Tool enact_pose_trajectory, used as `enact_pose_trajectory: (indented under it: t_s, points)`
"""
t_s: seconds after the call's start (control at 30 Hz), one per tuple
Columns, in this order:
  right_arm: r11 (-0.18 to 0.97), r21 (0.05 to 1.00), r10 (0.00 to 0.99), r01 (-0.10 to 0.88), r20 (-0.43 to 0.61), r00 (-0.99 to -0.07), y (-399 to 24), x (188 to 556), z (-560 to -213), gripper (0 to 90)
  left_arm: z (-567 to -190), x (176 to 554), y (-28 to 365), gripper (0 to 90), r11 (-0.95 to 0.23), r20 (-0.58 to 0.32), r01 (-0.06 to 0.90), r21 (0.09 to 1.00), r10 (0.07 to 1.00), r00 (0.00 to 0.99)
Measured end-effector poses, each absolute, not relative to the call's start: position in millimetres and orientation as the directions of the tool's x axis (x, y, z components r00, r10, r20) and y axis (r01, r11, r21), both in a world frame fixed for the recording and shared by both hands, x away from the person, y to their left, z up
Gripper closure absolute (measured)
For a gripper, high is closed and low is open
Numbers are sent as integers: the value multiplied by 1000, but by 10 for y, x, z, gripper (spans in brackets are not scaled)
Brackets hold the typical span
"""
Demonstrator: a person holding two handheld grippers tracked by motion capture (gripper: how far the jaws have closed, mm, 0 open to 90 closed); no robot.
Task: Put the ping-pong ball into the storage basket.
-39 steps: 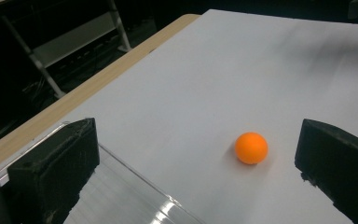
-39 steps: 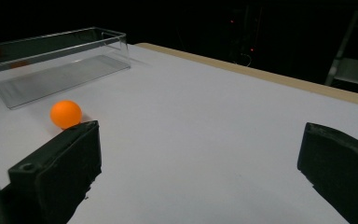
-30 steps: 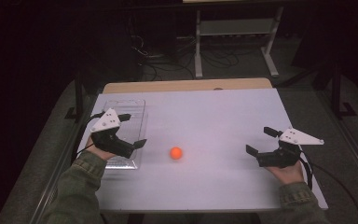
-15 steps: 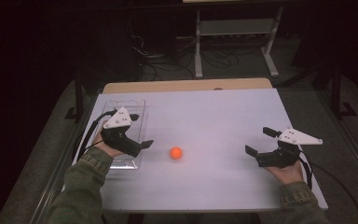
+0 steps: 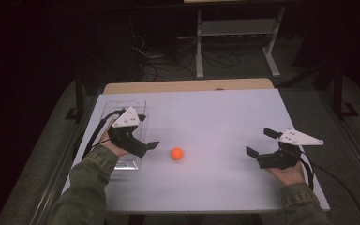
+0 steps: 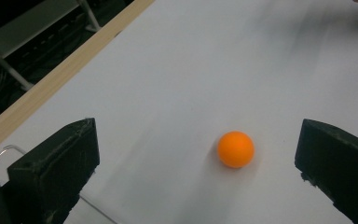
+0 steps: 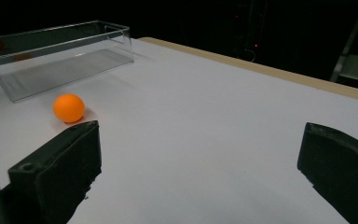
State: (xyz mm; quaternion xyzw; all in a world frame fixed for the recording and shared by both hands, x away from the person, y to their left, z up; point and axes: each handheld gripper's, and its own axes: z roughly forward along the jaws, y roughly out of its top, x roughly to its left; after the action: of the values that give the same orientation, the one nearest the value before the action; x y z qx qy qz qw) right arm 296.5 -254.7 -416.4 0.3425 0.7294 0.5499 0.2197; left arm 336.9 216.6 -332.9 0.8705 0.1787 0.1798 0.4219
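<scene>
1. An orange ball (image 5: 177, 153) is lying on the white bench (image 5: 215, 117), roughly midway between the two grippers and closer to the person's left one.
2. The left gripper (image 5: 143, 143) is hovering over the near end of a clear plastic box (image 5: 122, 105), with its fingers (image 6: 58, 163) spread wide apart and pointing toward the ball.
3. In the left gripper view the ball (image 6: 235, 149) is sitting ahead of the fingertips and between their lines, nearer the finger at the right of that view, touching neither.
4. The right gripper (image 5: 258, 147) is resting well apart from the ball, its fingers (image 7: 60, 172) also standing wide open and gripping nothing.
5. In the right gripper view the ball (image 7: 68, 108) is showing just beyond the tip of the finger at the left of that view, with the clear plastic box (image 7: 56, 56) lying empty behind it.
</scene>
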Motion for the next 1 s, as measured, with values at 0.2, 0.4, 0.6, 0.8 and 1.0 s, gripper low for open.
enact_pose_trajectory:
  t_s: [0.2, 0.4, 0.6, 0.8, 1.0]
  points:
    - [164, 952, 739, 259, 55, -671, -2536, 2963, -4167, 0, -3324, 3396, 2105, 0, -595, 166, 154, 789, 448, 879]
    - [164, 952, 737, 257, 54, -673, -2536, 2959, -4164, 0, -3316, 3416, 2053, 0, -611, 176, 147, 778, 436, 882]
    - [163, 953, 737, 256, 55, -673, -2537, 2956, -4161, 0, -3315, 3444, 1996, 0, -622, 182, 141, 770, 427, 886]
    - [163, 953, 738, 256, 55, -673, -2540, 2954, -4159, 0, -3334, 3461, 1949, 0, -631, 182, 141, 763, 419, 890]
    - [161, 953, 737, 256, 56, -673, -2539, 2953, -4159, 0, -3344, 3481, 1903, 0, -646, 189, 135, 752, 406, 894]
